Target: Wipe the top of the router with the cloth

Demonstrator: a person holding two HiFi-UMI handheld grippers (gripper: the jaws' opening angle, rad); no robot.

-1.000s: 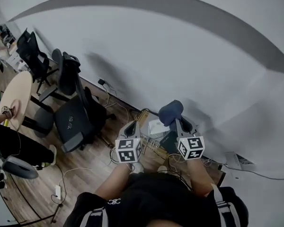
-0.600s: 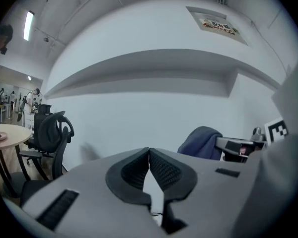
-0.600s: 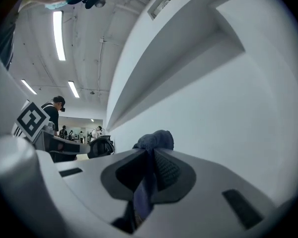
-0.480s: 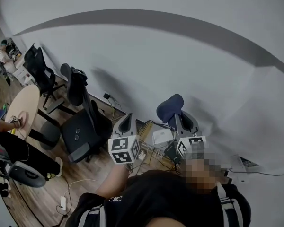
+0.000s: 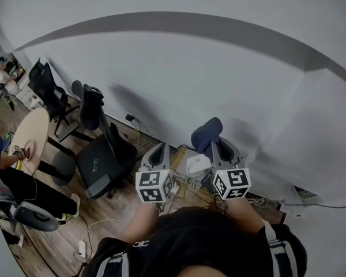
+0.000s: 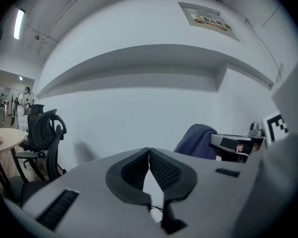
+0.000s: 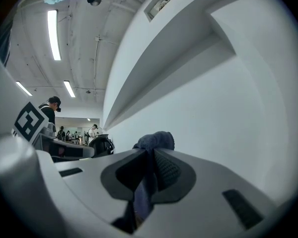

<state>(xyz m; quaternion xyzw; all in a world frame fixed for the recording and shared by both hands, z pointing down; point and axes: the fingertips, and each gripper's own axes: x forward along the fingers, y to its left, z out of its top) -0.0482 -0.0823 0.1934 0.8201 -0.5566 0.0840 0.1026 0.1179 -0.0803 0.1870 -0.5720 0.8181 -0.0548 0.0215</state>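
Head view, left to right: a round table (image 5: pixel 32 133) and two office chairs (image 5: pixel 101 149) stand along the wall (image 5: pixel 219 68), well apart from the work. The left gripper (image 5: pixel 157 150) is raised in front of the person. Its own view shows the jaws pressed together with nothing between them (image 6: pixel 149 155), so it is probably kept free to steady things. Just beyond and between the two grippers lies a flat white box, probably the router (image 5: pixel 197 165), low against the wall. The right gripper (image 5: pixel 214 147) pinches the dark blue cloth (image 5: pixel 206 133), and its view shows the jaws clamped on the fabric (image 7: pixel 151 155). The bunched cloth (image 7: pixel 156 140) stands clear beyond the tips, so it can serve as a pad. It hangs above the box without touching it; wiping looks not yet begun.
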